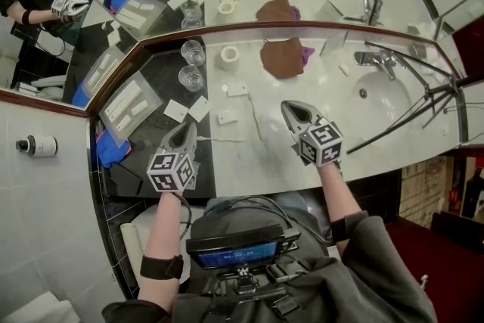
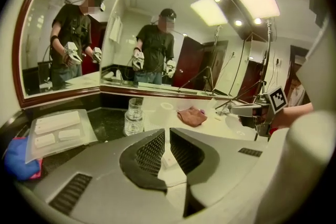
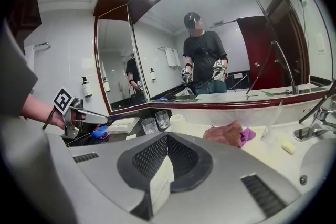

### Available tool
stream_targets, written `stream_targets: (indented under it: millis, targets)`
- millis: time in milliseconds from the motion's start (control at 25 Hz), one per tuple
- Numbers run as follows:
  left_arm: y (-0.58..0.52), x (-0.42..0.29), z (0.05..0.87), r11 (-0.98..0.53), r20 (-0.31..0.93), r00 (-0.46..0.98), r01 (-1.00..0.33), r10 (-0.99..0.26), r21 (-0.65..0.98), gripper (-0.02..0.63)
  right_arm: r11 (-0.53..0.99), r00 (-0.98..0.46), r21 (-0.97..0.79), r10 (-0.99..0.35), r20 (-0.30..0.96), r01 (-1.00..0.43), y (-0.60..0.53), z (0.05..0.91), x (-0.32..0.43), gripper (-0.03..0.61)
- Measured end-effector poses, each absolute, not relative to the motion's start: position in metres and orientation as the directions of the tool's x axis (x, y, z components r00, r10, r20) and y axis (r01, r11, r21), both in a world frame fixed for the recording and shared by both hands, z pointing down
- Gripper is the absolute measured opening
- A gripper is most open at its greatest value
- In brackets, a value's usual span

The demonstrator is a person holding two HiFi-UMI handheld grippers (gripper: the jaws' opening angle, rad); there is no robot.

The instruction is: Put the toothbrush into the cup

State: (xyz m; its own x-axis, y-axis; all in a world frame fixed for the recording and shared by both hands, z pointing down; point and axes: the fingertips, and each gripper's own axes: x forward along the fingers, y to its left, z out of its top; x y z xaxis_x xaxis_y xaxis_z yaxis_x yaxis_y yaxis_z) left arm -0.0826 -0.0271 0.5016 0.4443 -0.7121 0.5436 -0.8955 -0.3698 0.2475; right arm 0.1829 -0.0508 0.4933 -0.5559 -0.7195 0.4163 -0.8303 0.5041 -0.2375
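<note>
Left gripper (image 1: 186, 129), jaws barely parted, and right gripper (image 1: 292, 111), shut, are held low, empty, over bare counter (image 1: 257, 163) by its front edge.

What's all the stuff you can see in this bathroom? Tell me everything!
glass cups: two, clear, black counter by mirror
tray: one, clear, holding white packets, black counter
bundle: one, blue, tray's near end
loose packets: about four, white, near the cups
roll: one, white, beside the cups
cloth: one, brown, mid counter
faucet: one, silver, behind sink
sink: one, white, right side
bottle: one, white, left wall
left gripper: one, grey, slightly open, empty
right gripper: one, grey, shut, empty
</note>
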Motion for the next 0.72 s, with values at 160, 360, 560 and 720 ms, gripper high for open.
stream_targets:
  millis: [160, 360, 560, 720]
  targets:
    - [-0.030, -0.032, 0.518, -0.393, 0.595, 0.521, -0.853, -0.612, 0.343, 0.106, 0.513, -0.566, -0.245, -0.701, 0.433, -0.823, -0.047, 0.498, 0.192, 0.020]
    - [-0.036, 0.037, 0.537, -0.414, 0.658, 0.590, -0.804, -0.469, 0.426, 0.199, 0.495, -0.563, -0.269, -0.704, 0.433, -0.826, -0.053, 0.506, 0.217, 0.020]
    - [-0.052, 0.091, 0.565, -0.413, 0.721, 0.579, -0.804, -0.381, 0.427, 0.212, 0.477, -0.553, -0.281, -0.721, 0.417, -0.833, -0.068, 0.515, 0.243, 0.020]
    - [-0.063, 0.111, 0.597, -0.332, 0.774, 0.528, -0.842, -0.349, 0.425, 0.230, 0.469, -0.558, -0.303, -0.722, 0.410, -0.830, -0.077, 0.524, 0.254, 0.020]
